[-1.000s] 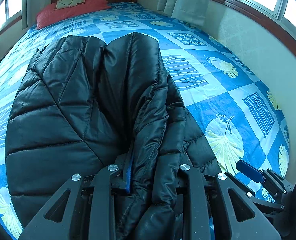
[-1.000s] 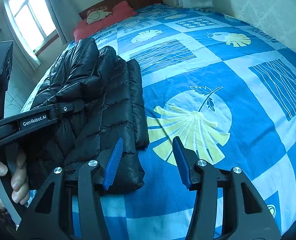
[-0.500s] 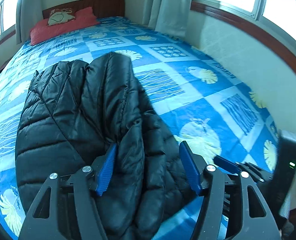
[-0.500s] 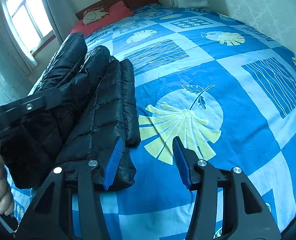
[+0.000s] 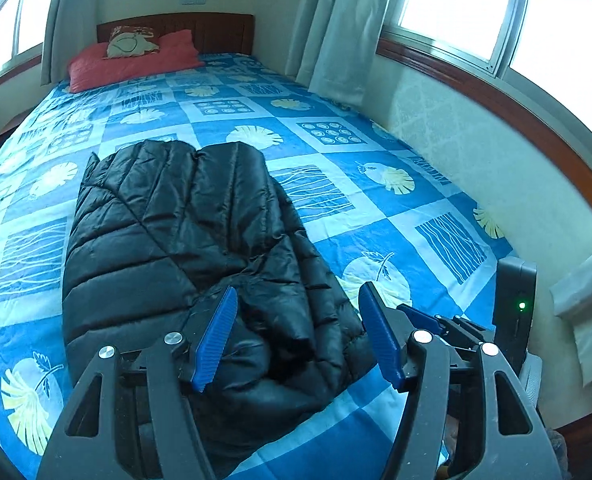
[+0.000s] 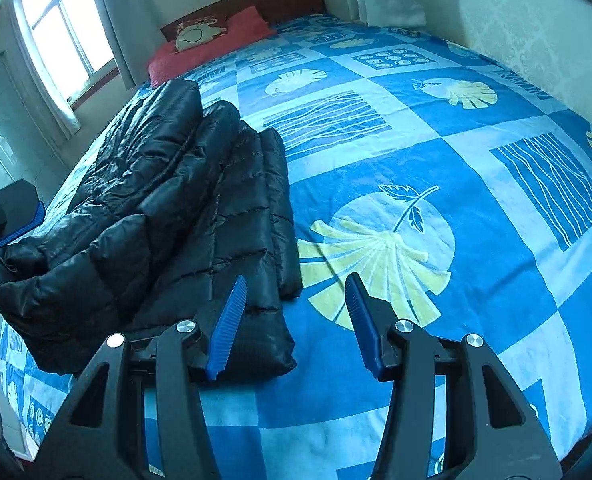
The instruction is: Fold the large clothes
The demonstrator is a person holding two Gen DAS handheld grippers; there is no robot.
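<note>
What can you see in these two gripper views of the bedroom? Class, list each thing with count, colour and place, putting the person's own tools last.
puffer jacket: one, black, folded on the near left of the bed
bedsheet: one, blue with pale leaf squares, covering the bed
pillow: one, red, at the headboard
headboard: one, brown wood, far end
curtains: pale, by the windows
left gripper: black, blue fingers, open above the jacket
right gripper: same colours, open, empty

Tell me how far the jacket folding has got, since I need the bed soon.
Done: the black puffer jacket lies on the blue bedspread, its sides folded inward into a long bundle. In hand: nothing; the left gripper hangs open above the jacket's near end, and the right gripper is open beside it. Left: probably folding the long bundle crosswise, since it lies full length.
</note>
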